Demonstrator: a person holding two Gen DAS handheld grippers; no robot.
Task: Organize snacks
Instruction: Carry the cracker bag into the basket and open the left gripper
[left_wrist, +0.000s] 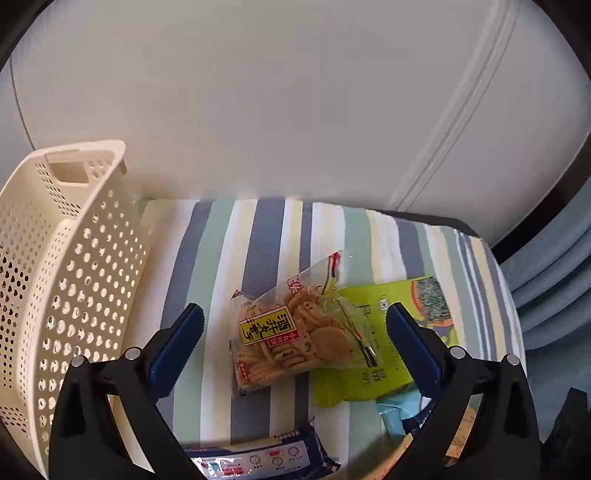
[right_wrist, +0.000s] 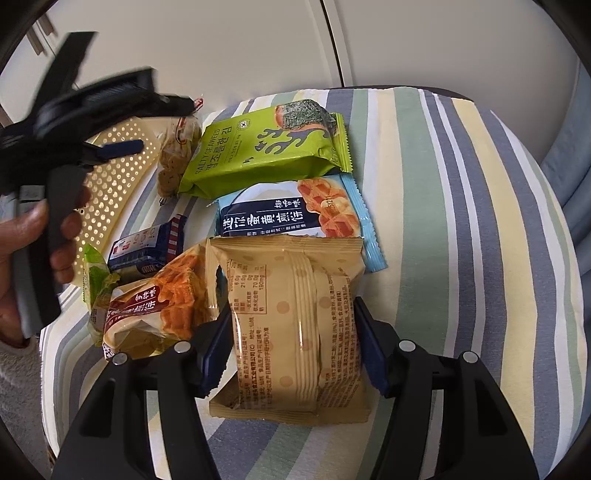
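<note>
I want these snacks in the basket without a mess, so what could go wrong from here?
The right gripper straddles the beige packet; squeezing hard could crush what's inside. The open left gripper faces the clear cracker bag, which overlaps the green seaweed pack, so that pack may get dragged along. The cream basket looks tipped and might shift.

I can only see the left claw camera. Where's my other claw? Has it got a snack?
Observer: The right claw has its pads against both sides of a tan packet lying on the cloth.
Operator: Any snacks I can't see?
Observer: Yes, a waffle pack with a red label lies just left of the tan packet.
Operator: What's in the light blue pack? Mine is half hidden.
Observer: Its front shows golden waffles beside a dark label.
</note>
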